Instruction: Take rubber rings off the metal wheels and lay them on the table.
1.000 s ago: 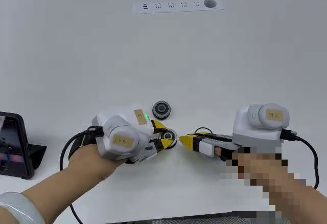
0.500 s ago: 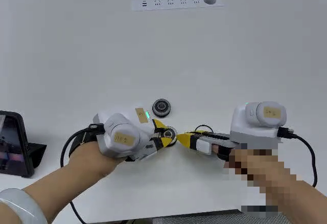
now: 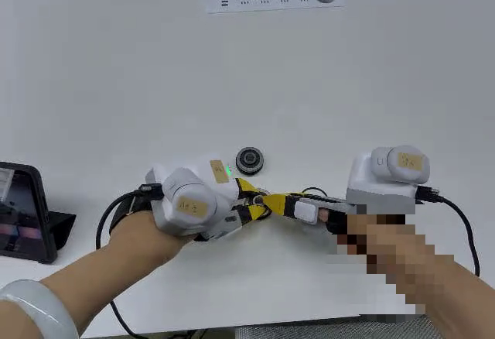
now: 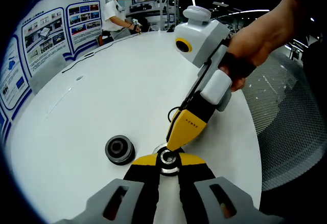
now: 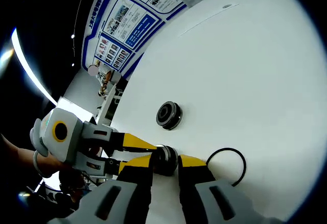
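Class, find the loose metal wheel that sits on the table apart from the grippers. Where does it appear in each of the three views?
Head view: the loose wheel is near the centre, just beyond the held wheel.
Left gripper view: the loose wheel is at lower left of centre, left of the held wheel.
Right gripper view: the loose wheel is at the centre, above the held wheel.
Shared landmark: the held wheel, between yellow jaw tips.

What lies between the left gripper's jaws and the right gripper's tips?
A metal wheel, clamped in the left gripper; the right gripper has its jaws either side of it. Both gripper views show this.
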Demonstrator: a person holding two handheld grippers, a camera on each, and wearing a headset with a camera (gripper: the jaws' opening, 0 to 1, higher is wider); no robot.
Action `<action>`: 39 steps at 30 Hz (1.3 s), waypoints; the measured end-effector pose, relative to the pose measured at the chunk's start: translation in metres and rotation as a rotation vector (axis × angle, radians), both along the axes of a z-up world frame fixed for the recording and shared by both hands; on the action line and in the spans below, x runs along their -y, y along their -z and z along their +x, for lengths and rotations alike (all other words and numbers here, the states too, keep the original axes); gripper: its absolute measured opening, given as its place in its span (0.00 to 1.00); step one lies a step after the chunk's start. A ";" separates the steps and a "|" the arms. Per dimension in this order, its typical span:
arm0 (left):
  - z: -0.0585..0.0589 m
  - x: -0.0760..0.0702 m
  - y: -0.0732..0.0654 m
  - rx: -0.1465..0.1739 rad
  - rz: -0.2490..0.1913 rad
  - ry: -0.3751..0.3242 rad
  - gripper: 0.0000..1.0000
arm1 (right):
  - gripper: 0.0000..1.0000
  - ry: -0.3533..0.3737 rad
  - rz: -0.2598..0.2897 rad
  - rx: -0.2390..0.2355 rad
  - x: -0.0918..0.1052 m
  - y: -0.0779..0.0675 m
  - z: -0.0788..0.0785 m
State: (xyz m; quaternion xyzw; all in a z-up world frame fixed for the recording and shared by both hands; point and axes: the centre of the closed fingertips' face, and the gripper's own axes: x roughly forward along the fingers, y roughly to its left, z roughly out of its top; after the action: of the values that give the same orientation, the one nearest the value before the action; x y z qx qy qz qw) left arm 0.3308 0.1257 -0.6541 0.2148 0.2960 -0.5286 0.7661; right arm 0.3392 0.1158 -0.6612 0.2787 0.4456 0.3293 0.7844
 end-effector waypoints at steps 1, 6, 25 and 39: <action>0.000 0.000 0.000 0.000 0.000 0.000 0.13 | 0.21 0.003 0.007 -0.006 0.000 0.000 0.000; 0.000 0.000 0.000 0.000 -0.002 -0.002 0.13 | 0.22 0.007 0.028 -0.017 -0.004 0.001 0.003; 0.000 -0.001 0.000 0.001 -0.003 -0.002 0.13 | 0.22 -0.030 0.077 -0.065 -0.006 -0.003 -0.010; 0.000 -0.001 0.000 0.000 -0.003 -0.003 0.13 | 0.11 -0.013 0.078 -0.075 0.001 -0.003 -0.010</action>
State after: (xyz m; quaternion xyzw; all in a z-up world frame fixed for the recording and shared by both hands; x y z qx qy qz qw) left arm 0.3307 0.1263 -0.6544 0.2132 0.2953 -0.5278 0.7673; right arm 0.3289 0.1153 -0.6582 0.3182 0.4634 0.3405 0.7537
